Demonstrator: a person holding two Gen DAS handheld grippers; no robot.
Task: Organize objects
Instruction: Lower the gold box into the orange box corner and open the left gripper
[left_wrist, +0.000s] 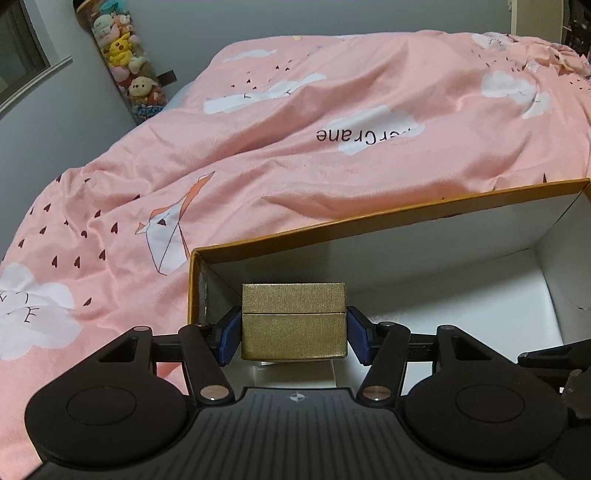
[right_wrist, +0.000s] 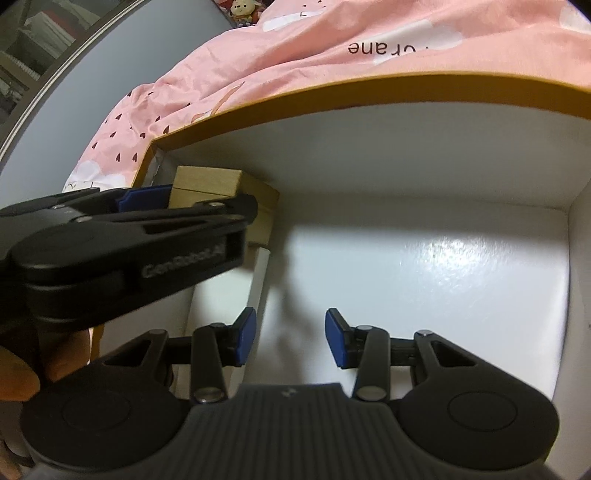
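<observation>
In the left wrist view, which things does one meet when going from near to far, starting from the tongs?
Left tongs, closed on the gold box → far wall of the orange-edged open box → pink duvet → hanging column of plush toys at the grey wall.

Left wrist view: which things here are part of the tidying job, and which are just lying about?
Part of the job:
- gold box, clamped in the left gripper
- big open carton

Just lying about:
- pink duvet
- plush toys in the corner
</observation>
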